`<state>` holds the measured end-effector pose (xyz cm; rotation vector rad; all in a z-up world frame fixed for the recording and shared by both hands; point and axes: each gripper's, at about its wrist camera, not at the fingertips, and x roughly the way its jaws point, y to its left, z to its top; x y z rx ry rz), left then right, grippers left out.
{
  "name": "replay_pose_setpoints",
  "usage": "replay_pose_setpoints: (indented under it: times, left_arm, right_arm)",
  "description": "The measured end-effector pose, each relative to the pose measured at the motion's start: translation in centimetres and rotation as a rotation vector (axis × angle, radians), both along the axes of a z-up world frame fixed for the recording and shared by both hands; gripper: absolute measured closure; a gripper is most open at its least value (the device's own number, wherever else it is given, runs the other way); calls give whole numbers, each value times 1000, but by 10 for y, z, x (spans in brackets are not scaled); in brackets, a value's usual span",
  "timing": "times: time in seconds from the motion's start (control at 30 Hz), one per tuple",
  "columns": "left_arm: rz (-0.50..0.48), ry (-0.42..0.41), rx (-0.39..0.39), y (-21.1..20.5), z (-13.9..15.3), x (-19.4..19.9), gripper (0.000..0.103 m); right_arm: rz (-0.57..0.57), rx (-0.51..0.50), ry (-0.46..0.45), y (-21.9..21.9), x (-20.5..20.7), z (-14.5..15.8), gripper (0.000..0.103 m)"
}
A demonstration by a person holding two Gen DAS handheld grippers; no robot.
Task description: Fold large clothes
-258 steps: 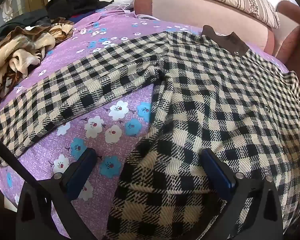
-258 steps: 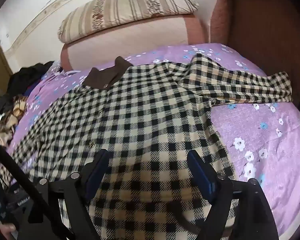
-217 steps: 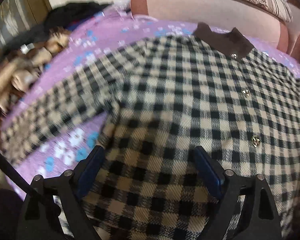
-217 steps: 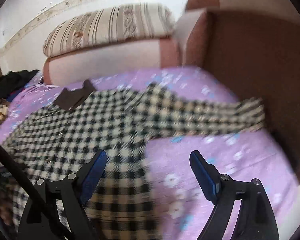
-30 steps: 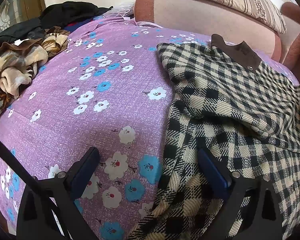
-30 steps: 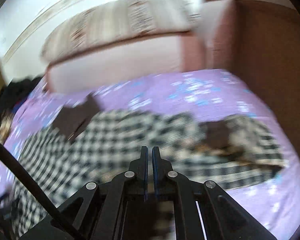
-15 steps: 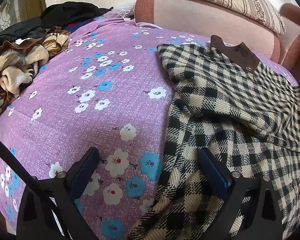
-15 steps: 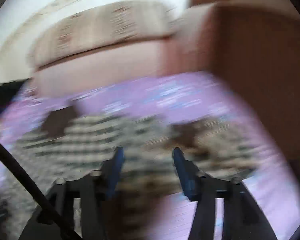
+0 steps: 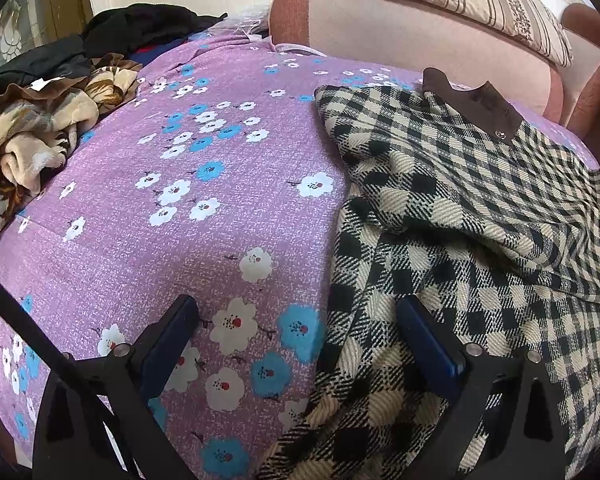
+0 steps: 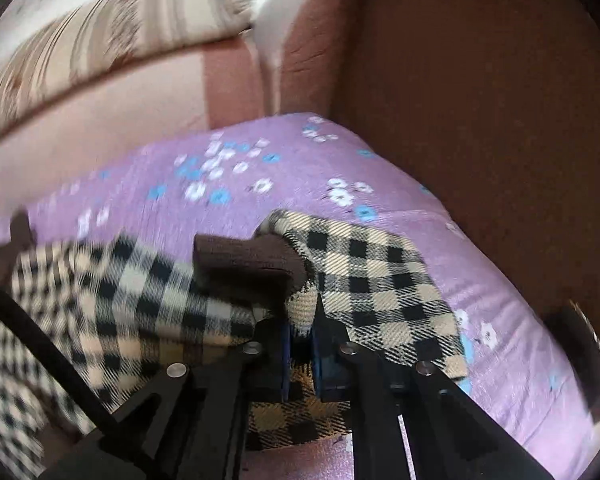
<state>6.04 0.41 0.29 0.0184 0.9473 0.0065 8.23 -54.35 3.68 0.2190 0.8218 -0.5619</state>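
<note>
Between the nearly closed jaws of the right gripper (image 10: pixel 300 346) sits a pinched fold of the checked jacket (image 10: pixel 364 276), close to the sleeve end, whose brown cuff (image 10: pixel 248 258) lies just past the fingertips at about 11 o'clock. From that grip the sleeve runs off toward 9 o'clock, where the blurred body of the garment lies, so its long axis is roughly crosswise to the fingers, and any fold inward would, I judge, have to travel that way. Beyond the cuff at 12 o'clock is bare purple floral sheet (image 10: pixel 260 168), then the sofa back (image 10: pixel 112 120). Over on the far side, the left gripper (image 9: pixel 296 330) hangs wide open and holds nothing; its right finger is over the jacket's edge, its left over the sheet. The jacket's body stretches from there toward 1 o'clock, up to the brown collar (image 9: pixel 476 104). A heap of other clothes (image 9: pixel 40 132) sits well apart at 10 o'clock.
</note>
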Motion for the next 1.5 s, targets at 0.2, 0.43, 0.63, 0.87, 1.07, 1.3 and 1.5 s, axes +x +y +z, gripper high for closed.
replay_pose_setpoints:
  times: [0.2,0.43,0.63,0.87,1.07,1.3,1.5]
  left_arm:
    - [57,-21,-137,15,14,-15,5]
    - [28,-95,-206,20,43,-30,5]
    - [58,-81,-338,43,53,-28,5]
    - [-7,-108,-408,32,72,-30,5]
    - [-179,-56,-396,-36,84,-11,5]
    - [-354,102,-321,-129,54,24,21]
    - [-377,218,-249,-165,23,43,86]
  right_arm:
    - [98,162,-166,38,-16,49,94]
    - [426,366,-165,170,-7,56,94]
    - [666,505,68,279,5,-9,71]
    - [687,584,95,263,-34,-2,49]
    - [458,587,-59,176,-57,20,45]
    - [317,656,-128,119,-52,15,45]
    - [254,599,-165,89,-50,23,45]
